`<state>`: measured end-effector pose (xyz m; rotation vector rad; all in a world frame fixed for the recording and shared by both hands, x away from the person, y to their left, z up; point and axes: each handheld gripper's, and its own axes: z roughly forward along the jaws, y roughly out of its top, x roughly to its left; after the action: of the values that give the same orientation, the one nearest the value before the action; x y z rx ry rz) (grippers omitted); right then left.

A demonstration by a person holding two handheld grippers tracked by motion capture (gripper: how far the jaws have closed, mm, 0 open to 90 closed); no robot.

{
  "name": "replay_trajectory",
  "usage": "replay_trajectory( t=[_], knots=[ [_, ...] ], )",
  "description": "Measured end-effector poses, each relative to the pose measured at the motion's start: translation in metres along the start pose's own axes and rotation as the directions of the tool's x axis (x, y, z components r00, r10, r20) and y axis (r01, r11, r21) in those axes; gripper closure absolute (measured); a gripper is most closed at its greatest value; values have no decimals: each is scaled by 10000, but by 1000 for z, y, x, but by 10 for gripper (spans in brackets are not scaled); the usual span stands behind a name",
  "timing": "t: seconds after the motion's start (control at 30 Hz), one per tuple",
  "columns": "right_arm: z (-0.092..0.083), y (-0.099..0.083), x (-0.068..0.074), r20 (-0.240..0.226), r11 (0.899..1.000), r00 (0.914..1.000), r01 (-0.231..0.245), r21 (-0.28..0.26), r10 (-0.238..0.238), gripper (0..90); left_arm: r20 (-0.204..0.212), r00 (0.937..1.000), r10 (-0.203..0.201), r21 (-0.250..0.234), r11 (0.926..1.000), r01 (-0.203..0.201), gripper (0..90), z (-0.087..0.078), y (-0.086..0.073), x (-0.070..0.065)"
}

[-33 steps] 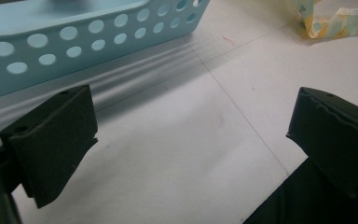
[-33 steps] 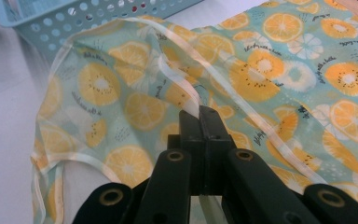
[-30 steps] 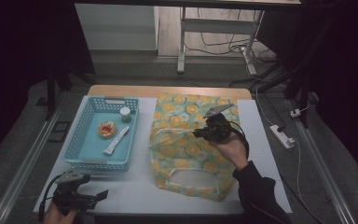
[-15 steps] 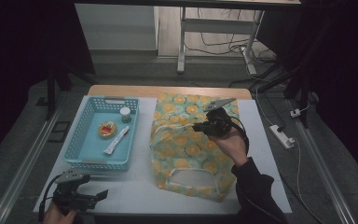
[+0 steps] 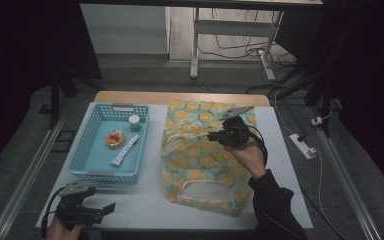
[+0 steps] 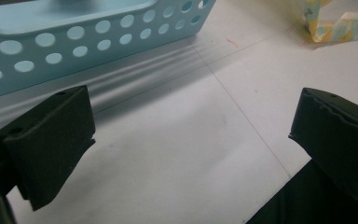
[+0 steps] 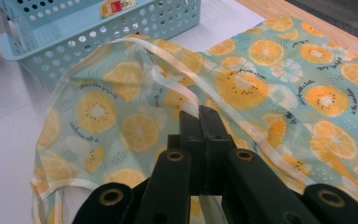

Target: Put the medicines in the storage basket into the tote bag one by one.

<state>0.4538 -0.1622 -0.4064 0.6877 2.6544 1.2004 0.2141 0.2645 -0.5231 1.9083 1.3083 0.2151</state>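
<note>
Fruit-print bag (image 5: 200,150) flat on table; white strap (image 7: 177,86) pinched in right claw (image 7: 199,114); left claw (image 6: 191,135) spread.

The fruit-print bag (image 7: 270,88) has small curved black writing beside the orange and kiwi slices, but it is too tiny to read. The round packet (image 7: 116,7) in the blue basket (image 7: 98,32) has a label, also too blurry.

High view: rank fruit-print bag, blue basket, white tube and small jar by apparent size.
1. fruit-print bag, largest
2. blue basket, somewhat smaller
3. white tube, far smaller
4. small jar, smallest, though close to the tube; the jar sits slightly farther from the camera, so that last pair is less sure.
</note>
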Motion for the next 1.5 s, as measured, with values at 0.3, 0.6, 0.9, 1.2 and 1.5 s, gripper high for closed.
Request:
replay_trajectory(
  t=[0.3, 0.6, 0.9, 1.2, 1.5],
  knots=[
    [-1, -1, 2, -27, 10000, 10000, -12, -45, 12, 896, 17, 10000, 3, 129, 9999, -3, 0, 0, 1, -1],
    [1, -2, 2, -32, 10000, 10000, 29, 0, -29, 896, 27, 10000, 39, 89, 10000, -39, 0, -2, 1, 2],
    [0, -3, 2, -39, 10000, 10000, 42, 9, -42, 896, 262, 9997, 12, -131, 9999, -9, 0, -6, 3, 5],
    [-1, -5, 1, 51, 10000, 10000, 38, 43, -38, 896, 408, 9988, 286, -284, 9992, -274, 0, -11, 6, 3],
    [0, -5, 2, 29, 10000, 10000, 34, 78, -34, 895, 367, 9993, 35, -321, 9995, -24, 0, -20, 12, 1]
  ],
)
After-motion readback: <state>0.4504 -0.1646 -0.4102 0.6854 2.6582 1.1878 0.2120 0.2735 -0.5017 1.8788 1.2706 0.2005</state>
